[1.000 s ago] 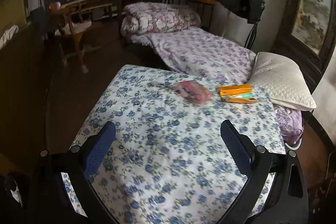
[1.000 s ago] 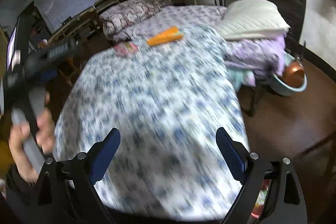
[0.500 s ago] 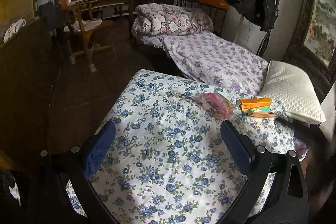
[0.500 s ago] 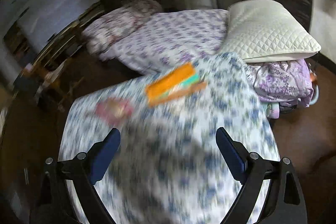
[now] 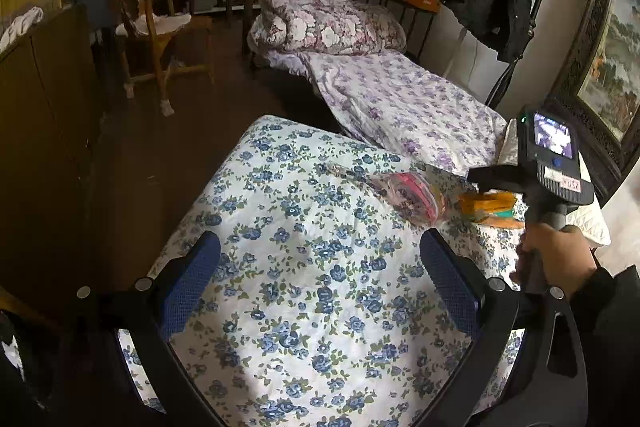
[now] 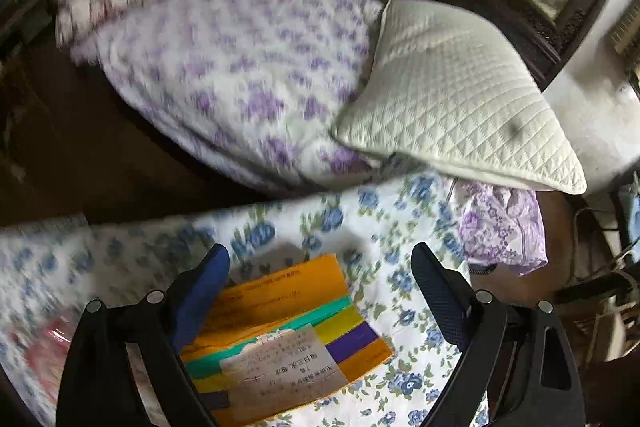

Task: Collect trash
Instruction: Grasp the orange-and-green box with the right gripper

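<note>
Lying flat on the blue flower blanket (image 6: 380, 211), the orange box (image 6: 280, 331) sits right under the right gripper (image 6: 320, 303). Its long side runs from the low left up to the right in the right wrist view, and a white paper label (image 6: 284, 363) is stuck on top, with green, yellow and purple stripes beside it. The right gripper is wide open and holds nothing. Its left blue finger (image 6: 200, 291) is over the left edge of the box, and its other finger is out past the right side of the box, over the blanket. I cannot tell if a finger is touching the box. In the left wrist view the same orange box (image 5: 490, 205) is near the far right edge of the blanket, and a pink plastic bag (image 5: 408, 195) lies just to its left, stretched out long toward the far left. The left gripper (image 5: 320, 291) is wide open too and holds nothing, well back from both things. The person's right hand (image 5: 556, 259) holds the handle of the other tool. A white pillow (image 6: 456, 99) and a purple flower sheet (image 6: 240, 75) lie behind the blanket.
</note>
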Available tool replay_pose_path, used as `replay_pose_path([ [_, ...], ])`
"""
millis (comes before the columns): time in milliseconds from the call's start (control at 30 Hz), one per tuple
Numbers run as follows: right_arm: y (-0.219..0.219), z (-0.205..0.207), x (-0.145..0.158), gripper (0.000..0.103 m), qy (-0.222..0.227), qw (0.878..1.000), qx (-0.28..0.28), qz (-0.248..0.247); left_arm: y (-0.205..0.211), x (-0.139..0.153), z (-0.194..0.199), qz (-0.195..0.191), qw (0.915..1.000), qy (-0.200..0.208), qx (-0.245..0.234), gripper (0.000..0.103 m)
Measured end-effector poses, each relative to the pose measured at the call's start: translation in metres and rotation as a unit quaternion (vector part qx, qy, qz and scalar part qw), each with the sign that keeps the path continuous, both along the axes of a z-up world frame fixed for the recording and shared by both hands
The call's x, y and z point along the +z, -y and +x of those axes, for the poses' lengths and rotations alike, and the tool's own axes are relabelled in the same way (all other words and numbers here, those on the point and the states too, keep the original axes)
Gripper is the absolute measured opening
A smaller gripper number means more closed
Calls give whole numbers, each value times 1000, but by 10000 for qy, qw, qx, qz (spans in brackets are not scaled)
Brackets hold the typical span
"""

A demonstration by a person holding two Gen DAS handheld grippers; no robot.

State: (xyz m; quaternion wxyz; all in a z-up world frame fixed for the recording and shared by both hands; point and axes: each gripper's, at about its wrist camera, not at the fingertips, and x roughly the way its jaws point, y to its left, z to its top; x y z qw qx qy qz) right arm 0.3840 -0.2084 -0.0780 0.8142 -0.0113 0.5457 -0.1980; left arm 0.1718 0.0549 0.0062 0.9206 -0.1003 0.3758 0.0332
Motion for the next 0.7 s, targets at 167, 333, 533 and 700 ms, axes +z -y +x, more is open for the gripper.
replay_pose_path([
  [167, -25, -53, 0, 90, -239, 9975, 651, 149, -1, 0, -1, -117, 9999, -33, 20, 96],
  [333, -30, -97, 15, 90, -25, 9950, 861, 506, 9, 5, -6, -231, 9997, 27, -79, 96],
  [533, -24, -91, 8, 90, -89, 9938, 634, 906, 20, 5, -5, 57, 9999, 67, -136, 96],
  [700, -30, -114, 11, 41, 308, 9870, 759, 1385, 8, 0, 1, 87, 9999, 51, -40, 96],
])
